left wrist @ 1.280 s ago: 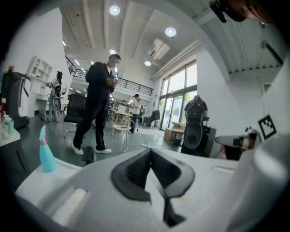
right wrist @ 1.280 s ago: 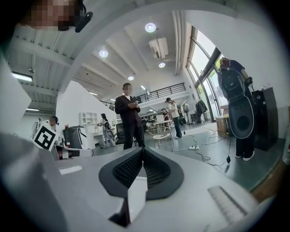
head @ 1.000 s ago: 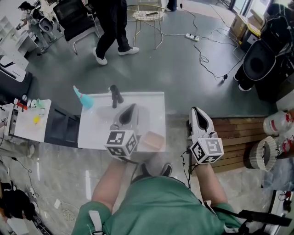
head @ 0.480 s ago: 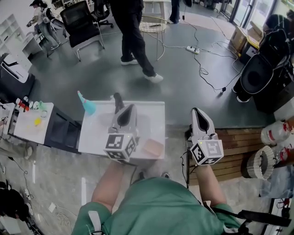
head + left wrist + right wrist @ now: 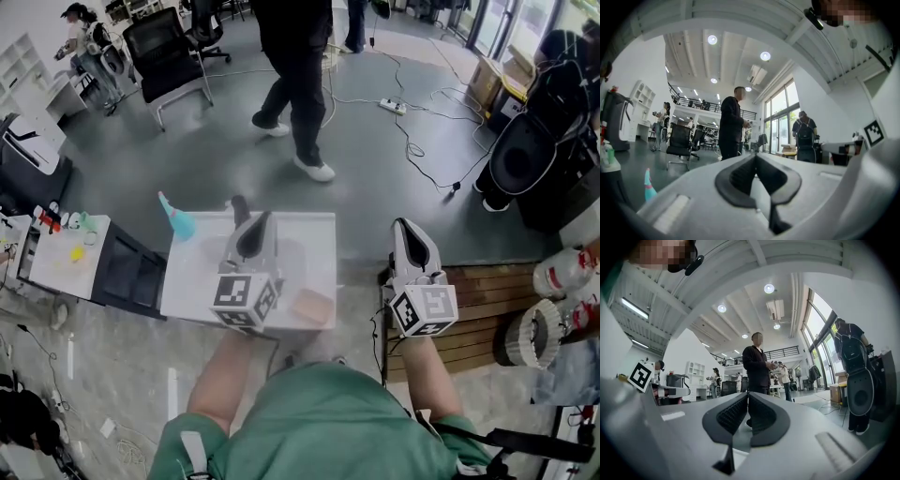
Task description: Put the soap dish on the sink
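A white sink stands just in front of me, with a black faucet at its back. A pinkish soap dish lies on the sink's near right corner, free of both grippers. My left gripper hovers over the basin, shut and holding nothing, left of the dish. In the left gripper view the left gripper points level into the room. My right gripper is shut and empty, right of the sink over the floor. In its own view the right gripper faces a standing person.
A teal bottle stands at the sink's back left corner. A dark cabinet and a white table sit left. Wooden planks lie right. A person walks behind the sink, near an office chair and floor cables.
The person behind the sink has walked rightwards and nearer. My head view has shifted a little. Both grippers stay shut, and the soap dish lies where it was.
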Tool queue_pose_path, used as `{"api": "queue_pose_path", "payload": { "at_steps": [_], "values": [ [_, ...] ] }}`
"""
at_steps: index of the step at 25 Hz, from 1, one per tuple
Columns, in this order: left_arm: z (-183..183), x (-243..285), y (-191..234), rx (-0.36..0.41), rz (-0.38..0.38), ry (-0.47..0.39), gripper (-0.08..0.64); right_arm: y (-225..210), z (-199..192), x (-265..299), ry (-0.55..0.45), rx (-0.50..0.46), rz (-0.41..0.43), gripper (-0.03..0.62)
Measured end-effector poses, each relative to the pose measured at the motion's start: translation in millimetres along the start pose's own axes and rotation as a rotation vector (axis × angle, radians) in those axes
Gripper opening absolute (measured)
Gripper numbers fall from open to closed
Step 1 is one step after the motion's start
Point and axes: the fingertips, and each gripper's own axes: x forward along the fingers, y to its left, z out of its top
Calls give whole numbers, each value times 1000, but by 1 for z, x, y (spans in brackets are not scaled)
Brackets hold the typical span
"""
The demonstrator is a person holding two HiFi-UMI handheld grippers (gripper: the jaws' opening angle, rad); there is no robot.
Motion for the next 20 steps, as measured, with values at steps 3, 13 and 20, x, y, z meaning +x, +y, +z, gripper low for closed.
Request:
{"api": "queue_pose_path", "payload": {
  "at_steps": [3,13,20],
  "values": [
    [-1,2,3,0,-2,4,-3,0,0,3,1,-1,-4,8],
    [-6,6,5,-2,-8,14,-2,2,-3,7,8,-2,-5,8],
    [-8,5,8,-1,-10,23,-2,4,-6,10,11,5,-3,8]
  ]
}}
